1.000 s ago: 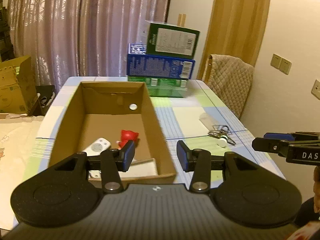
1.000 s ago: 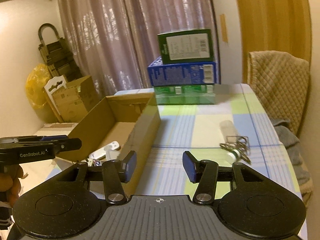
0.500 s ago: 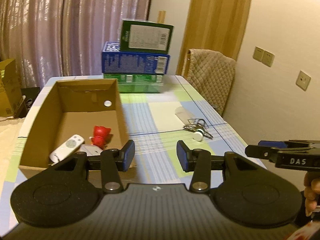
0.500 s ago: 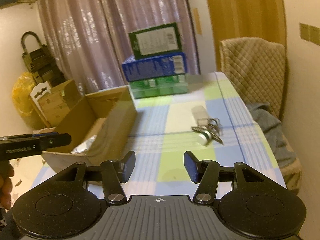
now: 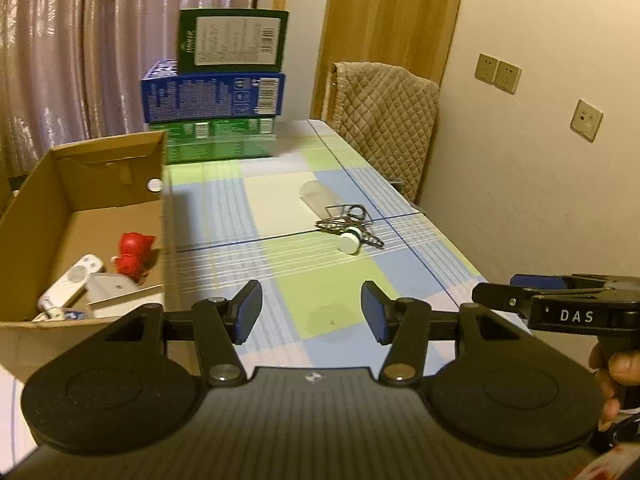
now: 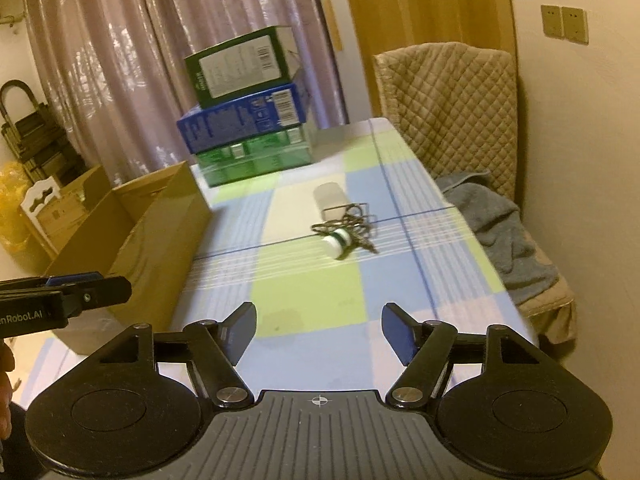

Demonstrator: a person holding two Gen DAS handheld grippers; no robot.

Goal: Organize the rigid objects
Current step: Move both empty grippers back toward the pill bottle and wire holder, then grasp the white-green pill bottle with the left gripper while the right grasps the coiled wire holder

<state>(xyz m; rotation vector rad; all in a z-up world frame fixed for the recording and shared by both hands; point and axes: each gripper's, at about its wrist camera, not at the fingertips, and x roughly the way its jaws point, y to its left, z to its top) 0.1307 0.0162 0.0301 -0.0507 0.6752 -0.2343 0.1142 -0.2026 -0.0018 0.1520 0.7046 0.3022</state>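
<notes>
Bottle (image 6: 339, 242) is the likely next pick, lying on its side among a tangle of keys (image 6: 352, 224) in the middle of the right wrist frame. The right gripper (image 6: 319, 335) has empty jaws that are opening, and the bottle sits straight ahead of it, well apart, white cap end nearest, long axis slanting toward the upper right. The left gripper (image 5: 311, 312), also empty and opening, sees it up and to the right. By my reading the right hand is better lined up. The cardboard box (image 5: 100, 152) stands at the left on the counter (image 6: 304, 292).
</notes>
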